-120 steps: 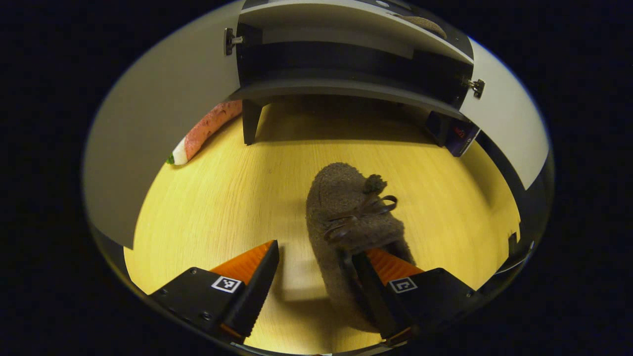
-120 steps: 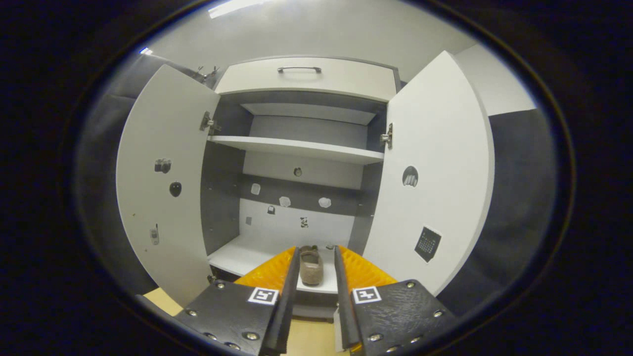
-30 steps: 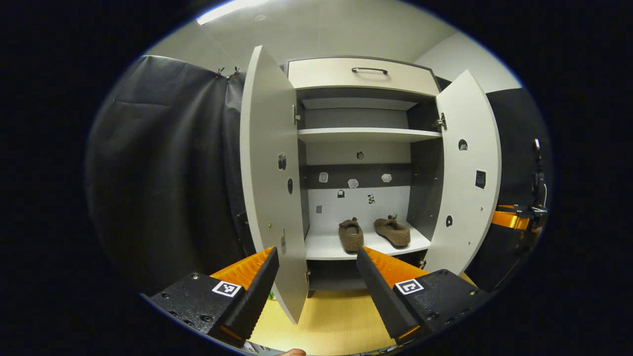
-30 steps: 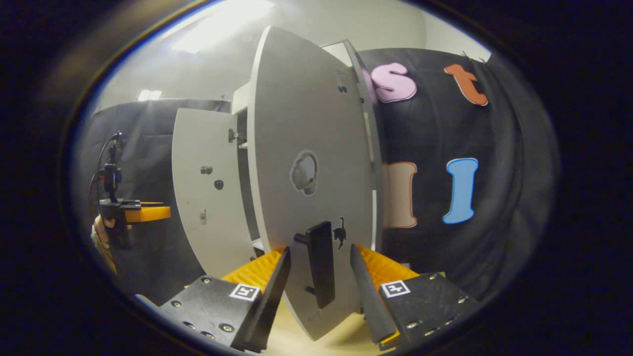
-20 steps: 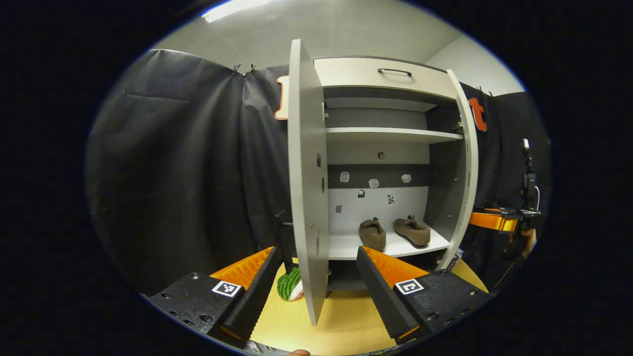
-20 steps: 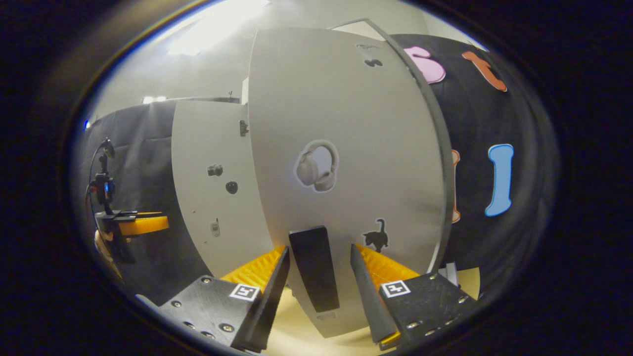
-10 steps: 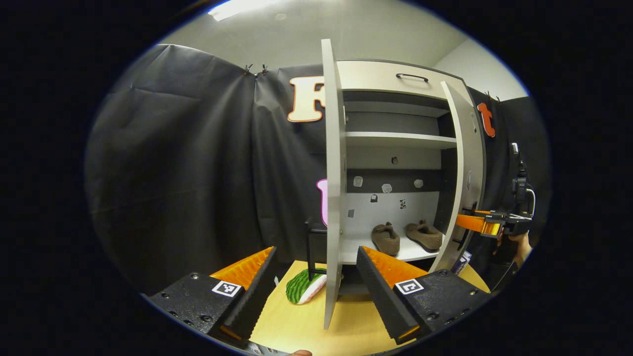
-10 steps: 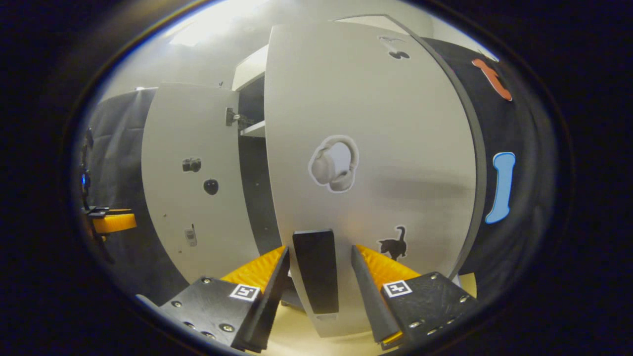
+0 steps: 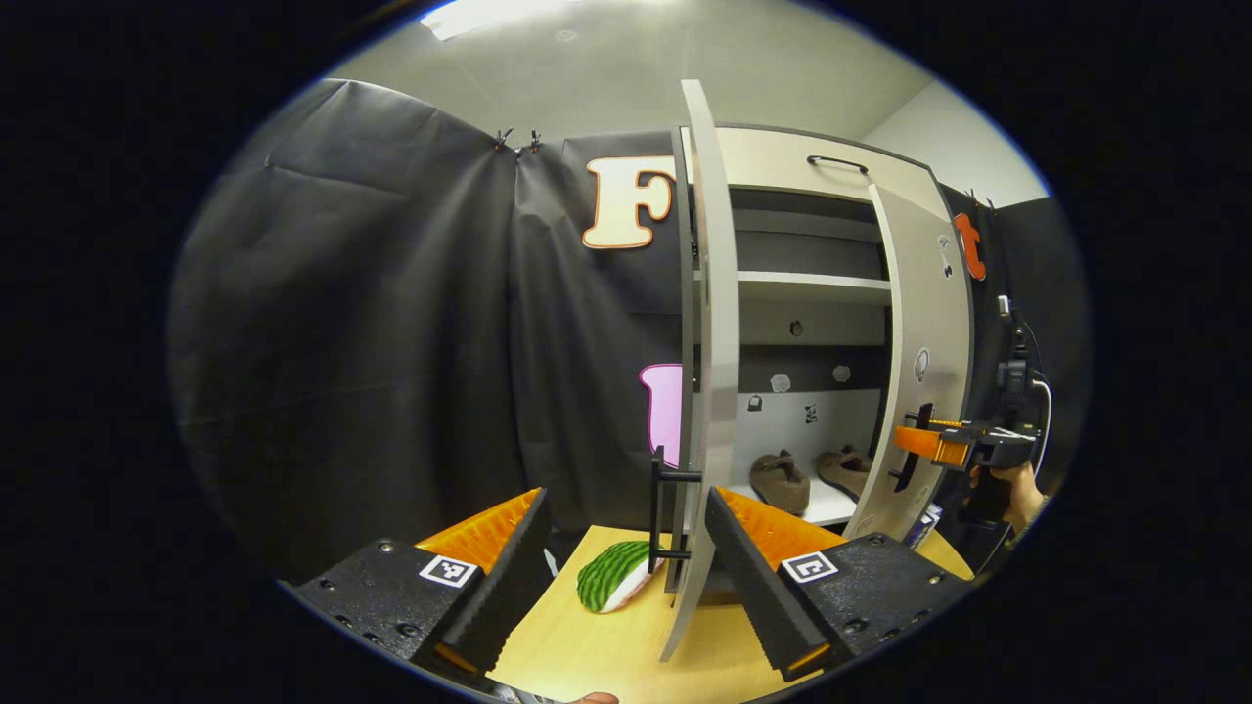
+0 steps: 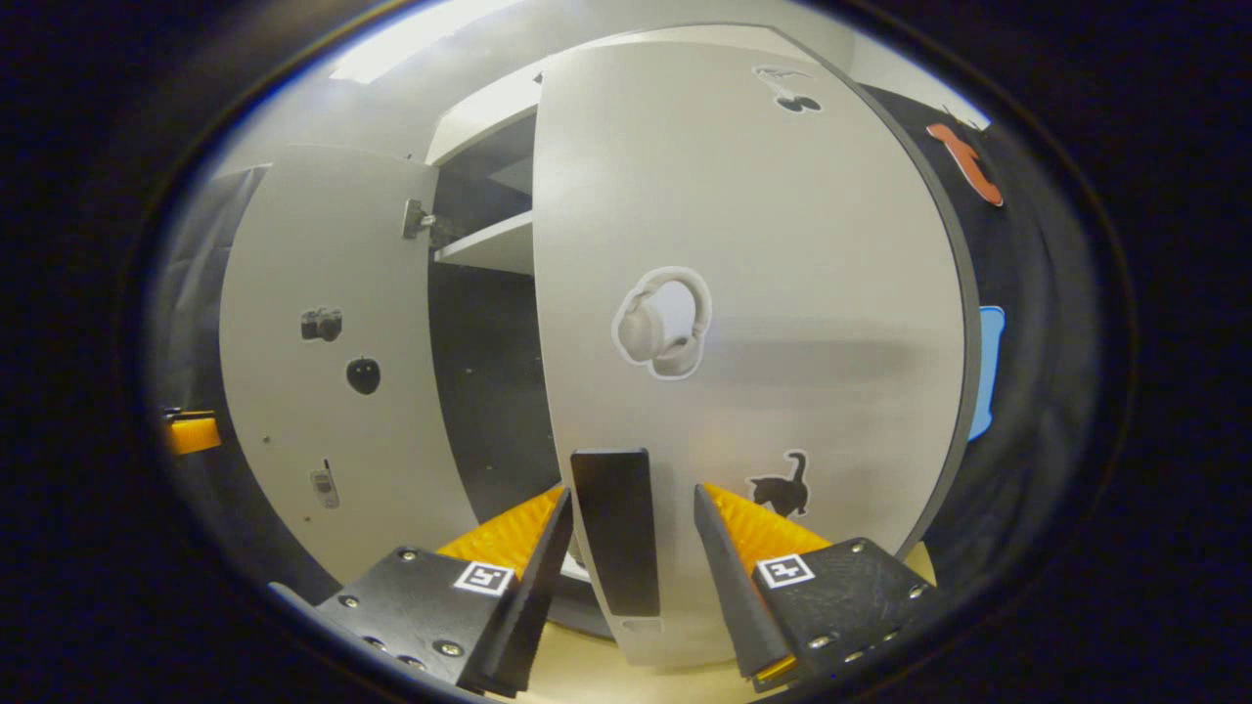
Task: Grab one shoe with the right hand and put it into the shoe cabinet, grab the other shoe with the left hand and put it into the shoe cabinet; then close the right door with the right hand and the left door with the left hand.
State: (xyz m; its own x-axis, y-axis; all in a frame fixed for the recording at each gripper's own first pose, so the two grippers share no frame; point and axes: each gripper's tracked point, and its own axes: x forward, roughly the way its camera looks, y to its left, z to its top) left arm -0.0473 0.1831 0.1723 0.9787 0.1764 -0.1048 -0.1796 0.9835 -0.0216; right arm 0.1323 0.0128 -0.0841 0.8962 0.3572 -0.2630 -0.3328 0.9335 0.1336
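Both shoes (image 9: 780,481) already sit side by side on the lower shelf (image 9: 829,505) of the cabinet (image 9: 782,156), so what is left of the task is the two doors.

In the right gripper view, the right tool (image 10: 626,567) is spread apart with the black handle (image 10: 614,533) of the right door (image 10: 743,293) between its fingers, and a gap shows on each side of the handle, so nothing is pinched. I judge that the tool is placed around the handle in order to push the door shut with one finger, not to grasp it. The door looks partly swung in; a dark opening remains between it and the left door (image 10: 313,372). In the left gripper view, this same tool shows far off at the right door (image 9: 924,332), with a hand (image 9: 1017,484) holding it.

The left tool (image 9: 626,557) is also released. In its own view the left door (image 9: 709,342) stands nearly edge-on, and its handle (image 9: 665,513) lies between the two fingers, but whether a finger touches it I cannot tell. The tool seems lined up with the door edge so that this door can be pushed closed after the right one.

On the yellow bench (image 9: 626,645) a green striped thing (image 9: 611,577) lies just beside the foot of the left door. It seems to lie outside the door's path, but this is hard to judge.
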